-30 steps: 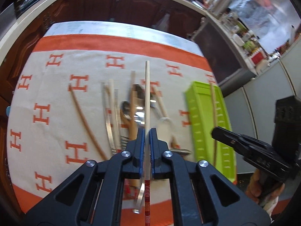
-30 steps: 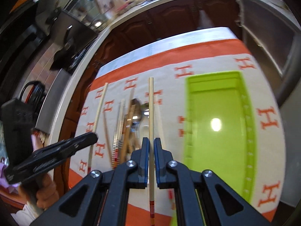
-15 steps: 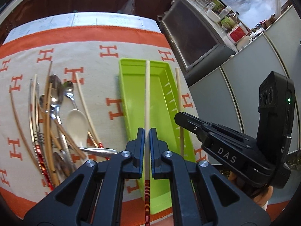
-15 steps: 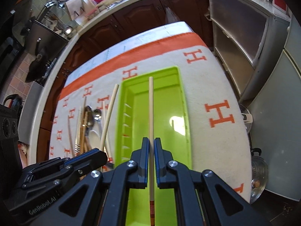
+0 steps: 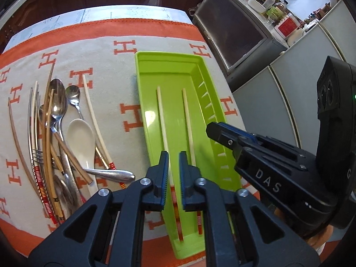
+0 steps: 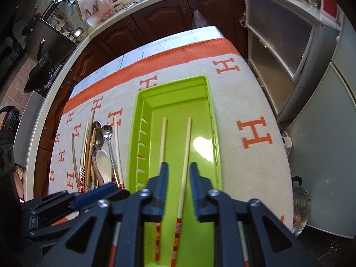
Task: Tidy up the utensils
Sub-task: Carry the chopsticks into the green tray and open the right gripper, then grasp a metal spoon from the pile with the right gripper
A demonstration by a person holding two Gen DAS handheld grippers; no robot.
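While both claws gape empty over the tray (image 5: 142, 84), the right claw (image 5: 213, 131) reads "DAS".

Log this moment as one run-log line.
left gripper: open | right gripper: open | two chopsticks: lying in green tray | utensil pile: on cloth

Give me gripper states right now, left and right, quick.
Left gripper: open, holding nothing; its chopstick lies in the green tray.
Right gripper: open, holding nothing; the other chopstick lies in the tray between its jaws.

Orange-bordered cloth (image 5: 155, 30); grey cabinets (image 6: 296, 51)
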